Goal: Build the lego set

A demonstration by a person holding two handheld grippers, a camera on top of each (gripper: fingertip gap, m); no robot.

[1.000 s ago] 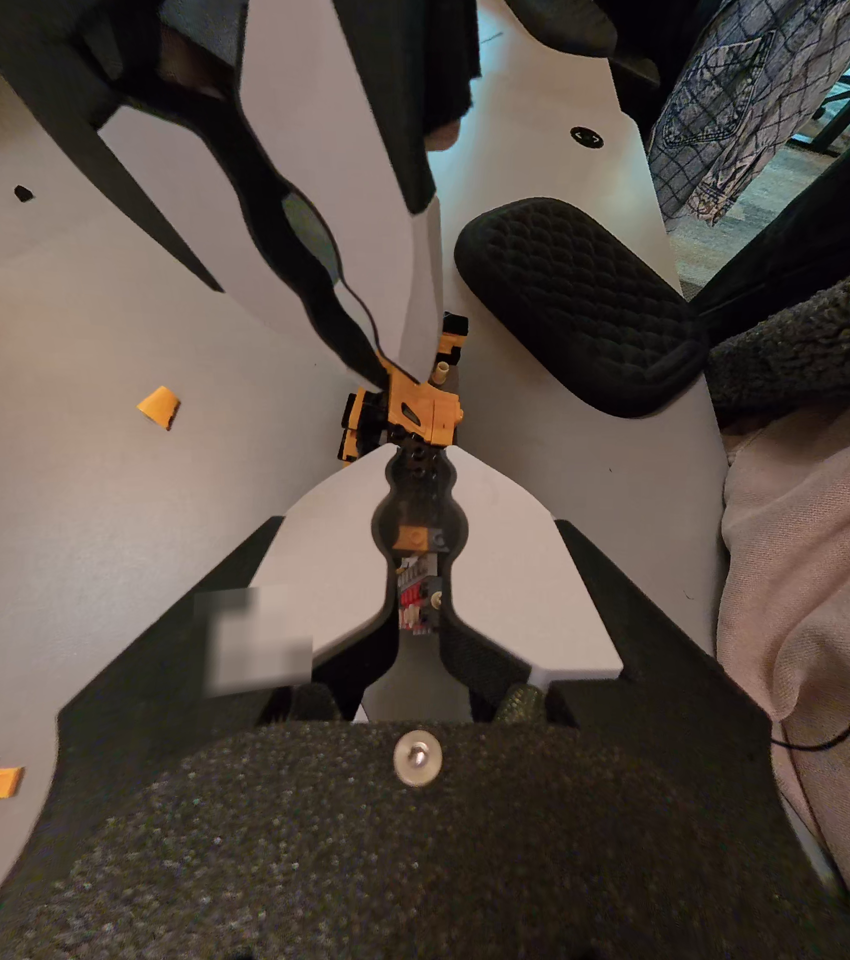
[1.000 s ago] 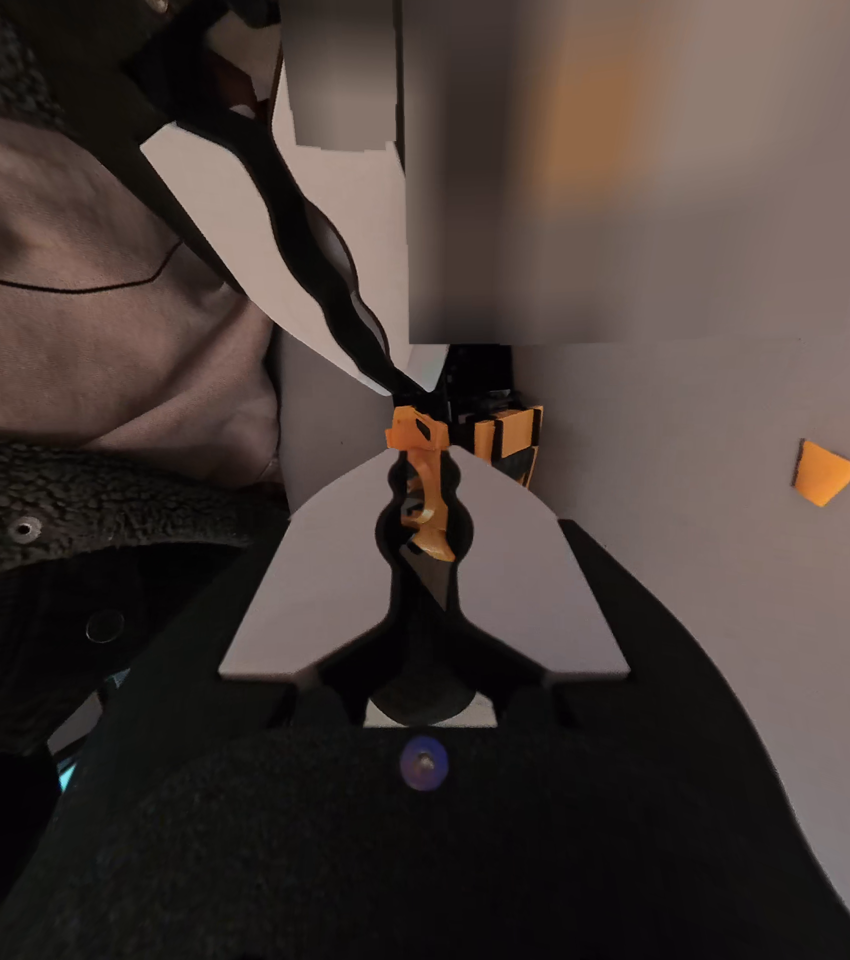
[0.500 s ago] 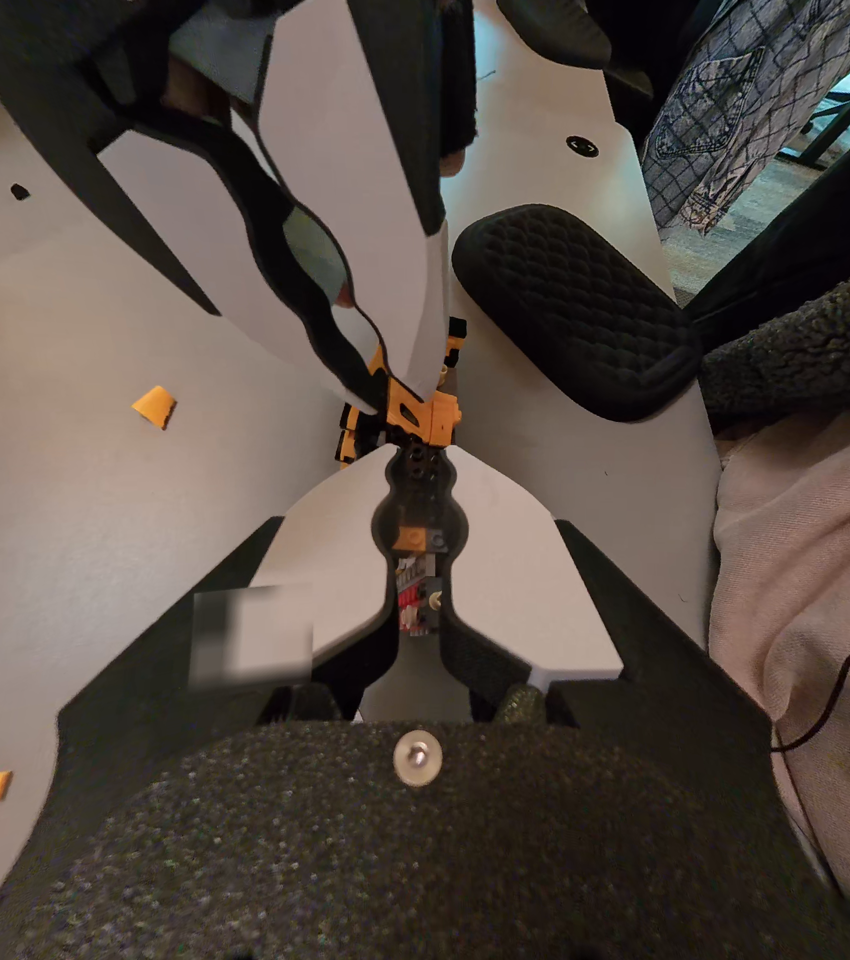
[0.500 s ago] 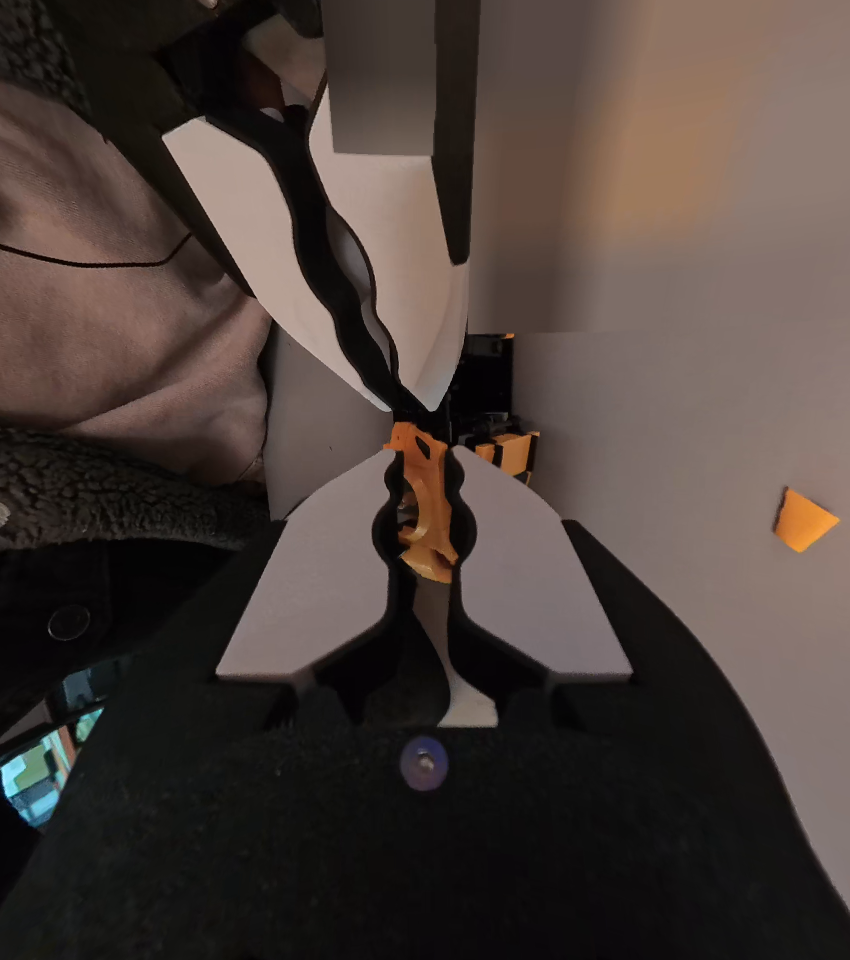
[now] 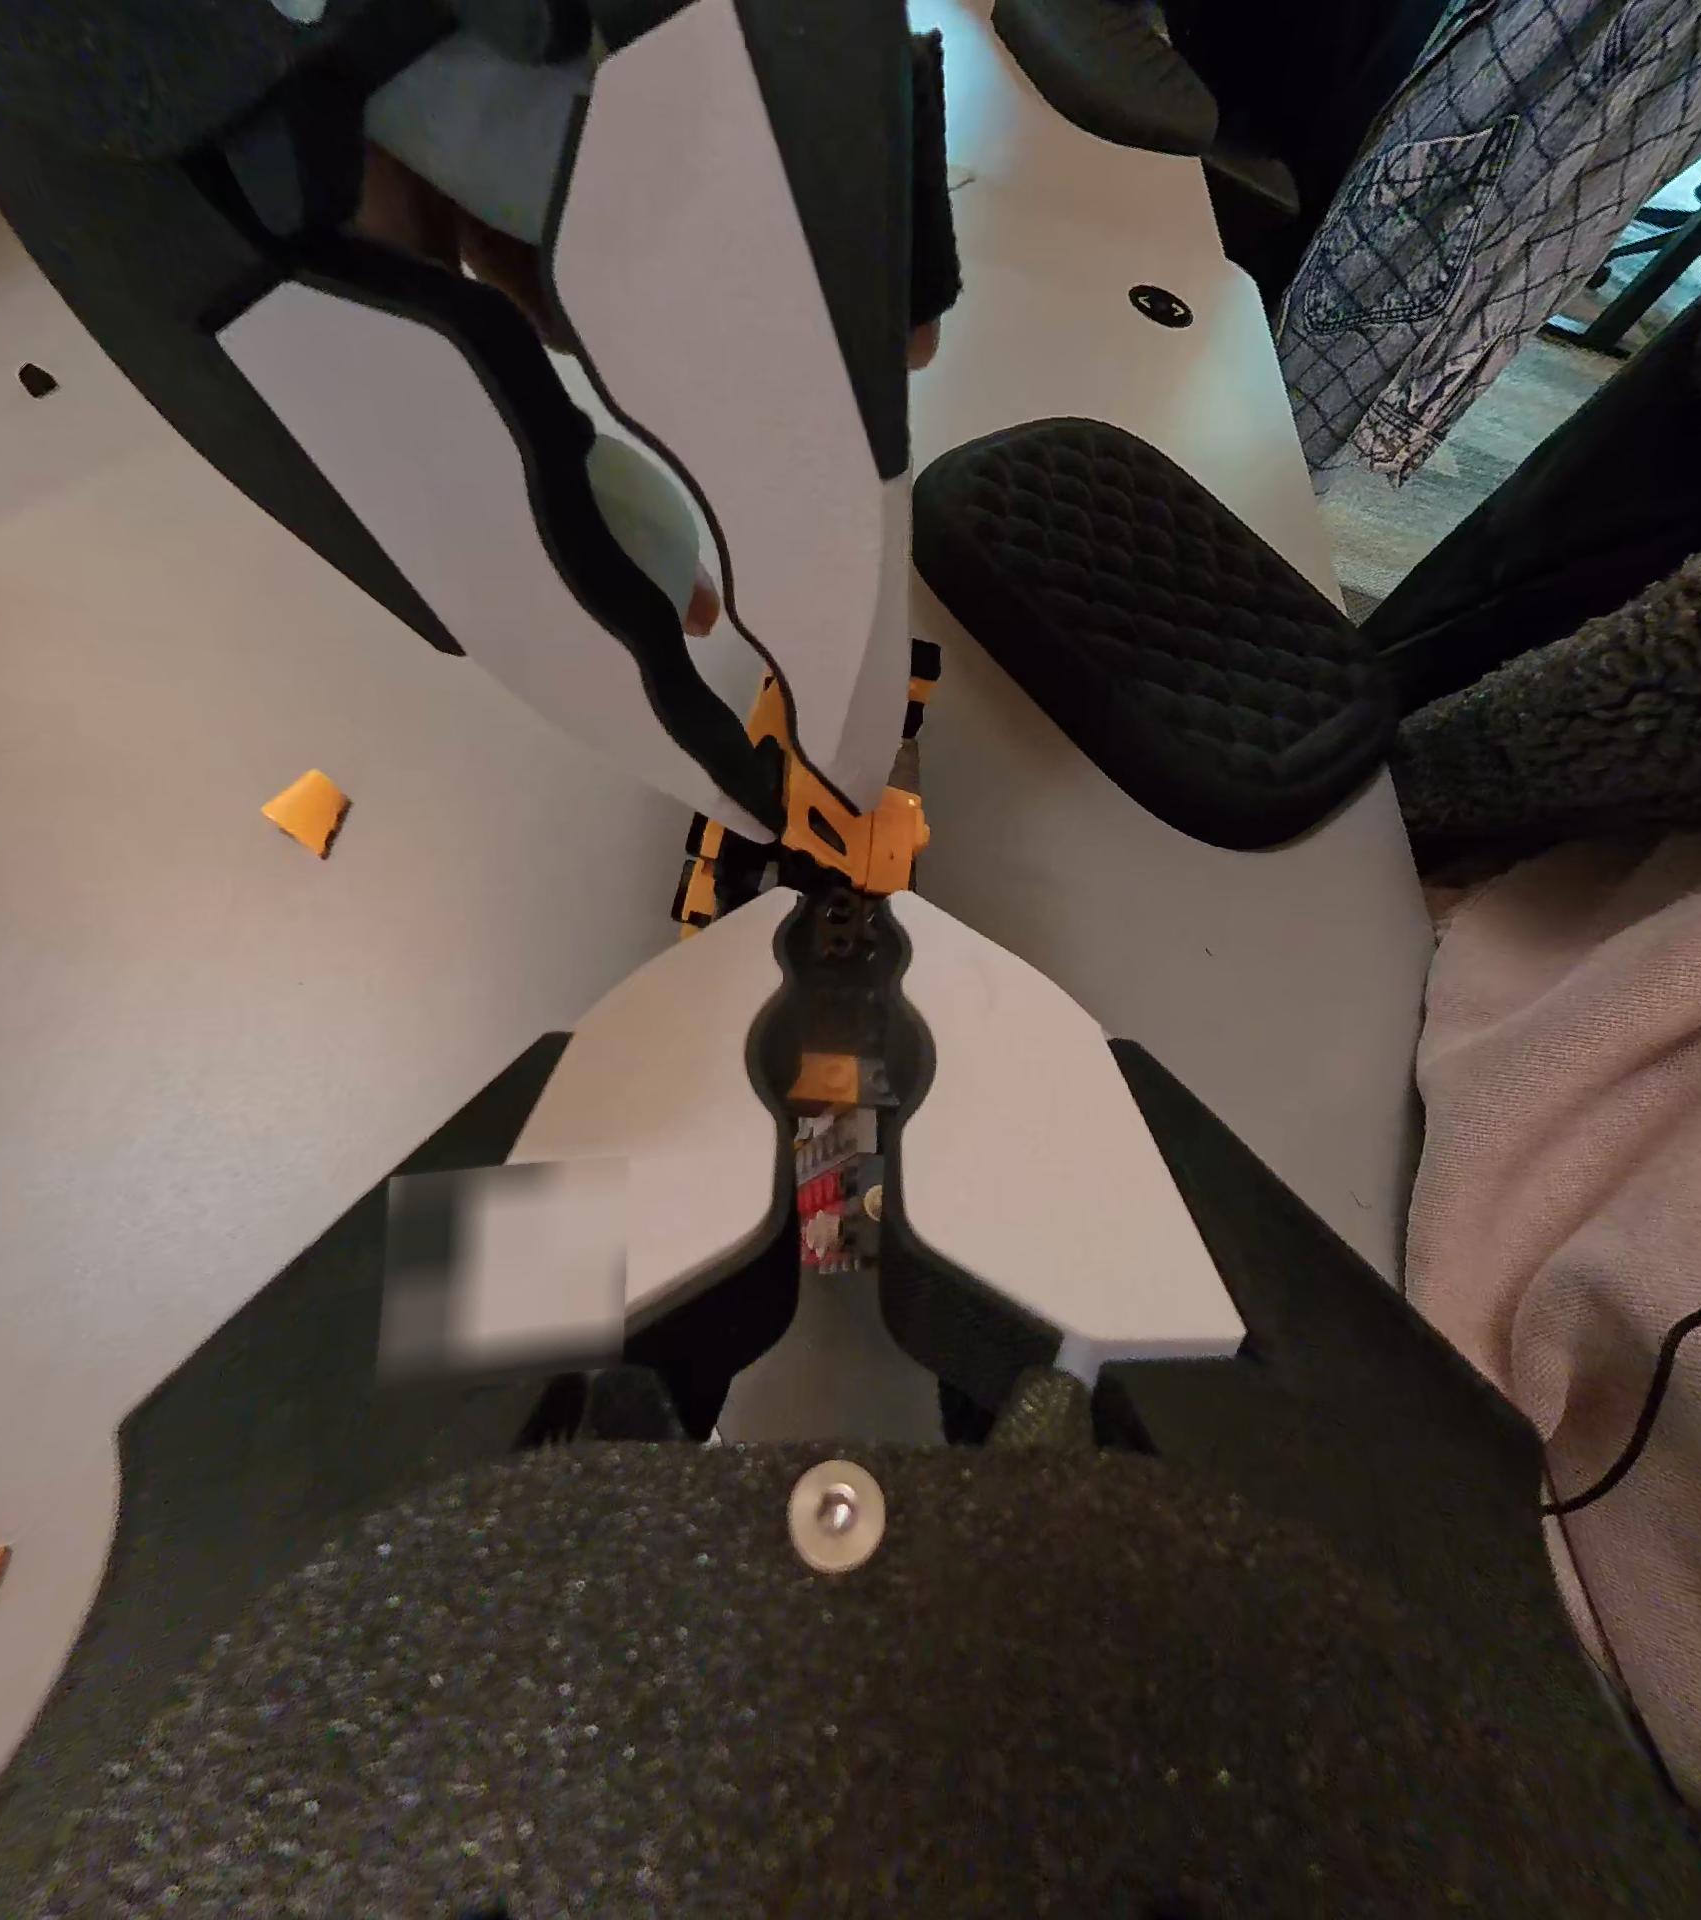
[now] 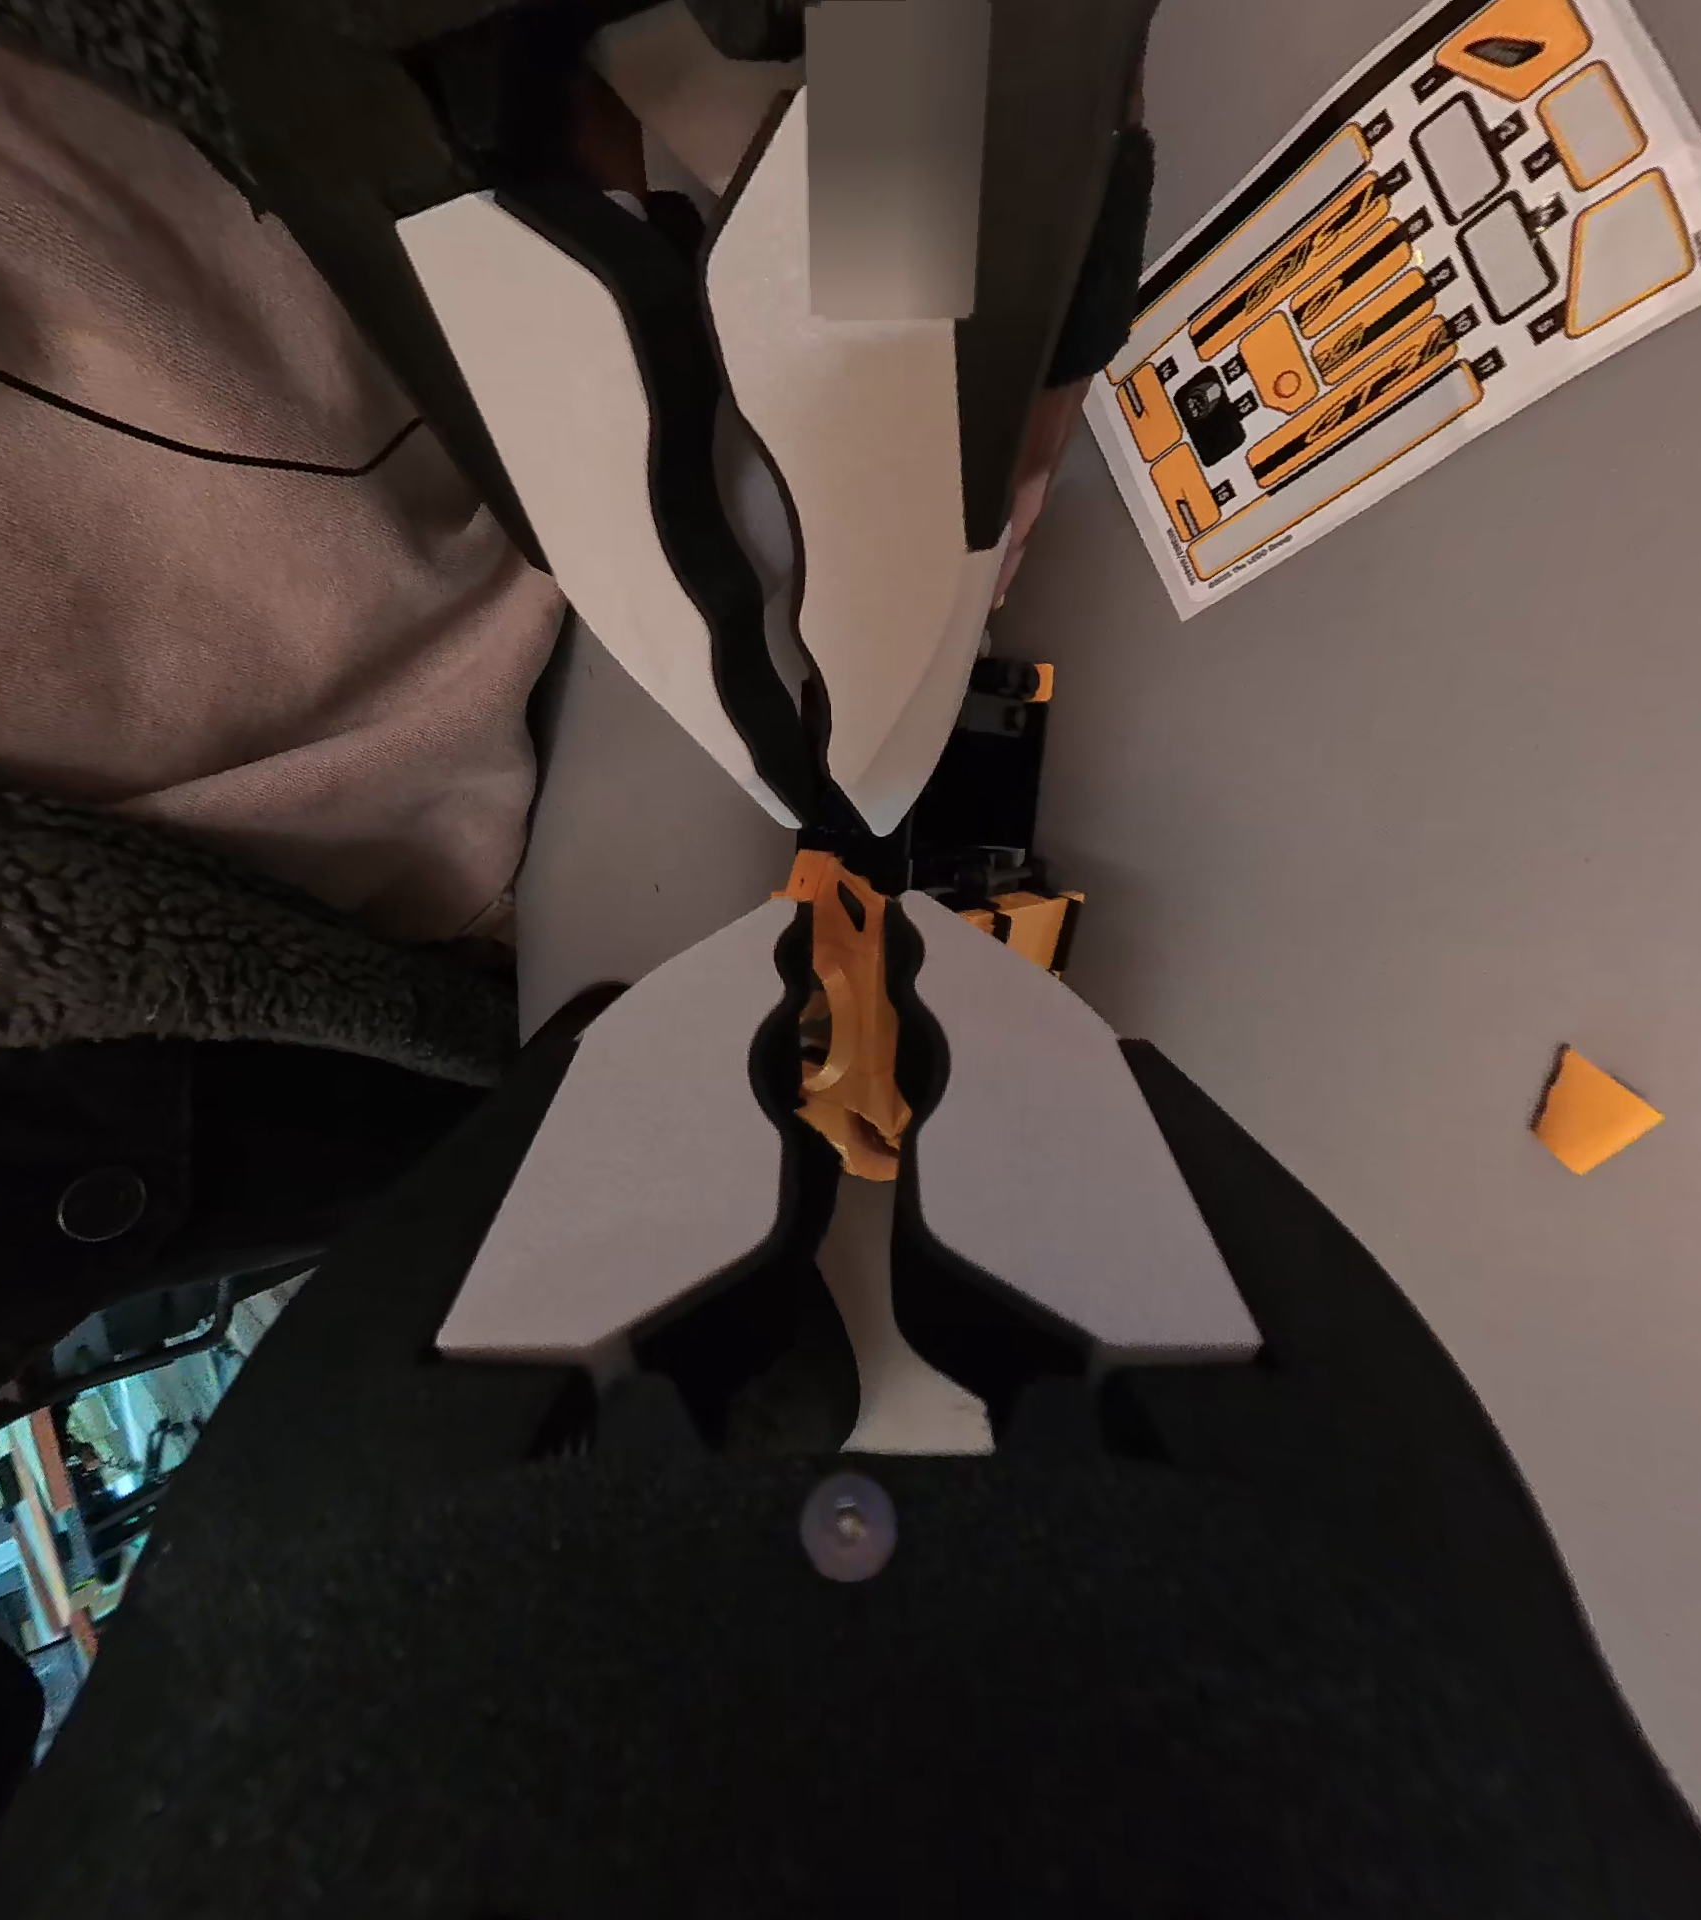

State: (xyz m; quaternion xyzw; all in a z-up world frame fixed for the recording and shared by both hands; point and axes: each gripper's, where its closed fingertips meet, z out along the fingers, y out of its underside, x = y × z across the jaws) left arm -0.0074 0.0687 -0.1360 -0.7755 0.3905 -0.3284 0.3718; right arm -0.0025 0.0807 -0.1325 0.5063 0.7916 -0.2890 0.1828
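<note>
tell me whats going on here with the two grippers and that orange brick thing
A person is working two handheld grippers tip to tip over a grey table. The left gripper is clamped on the black part of a small orange and black brick model. The right gripper is clamped on an orange curved piece and has it against the model. Loose orange pieces lie around, a sticker sheet lies beyond the model, and a black padded rest sits nearby.

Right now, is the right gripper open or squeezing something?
Squeezing. The right gripper is shut on an orange curved piece, with both pads against its sides.
</note>
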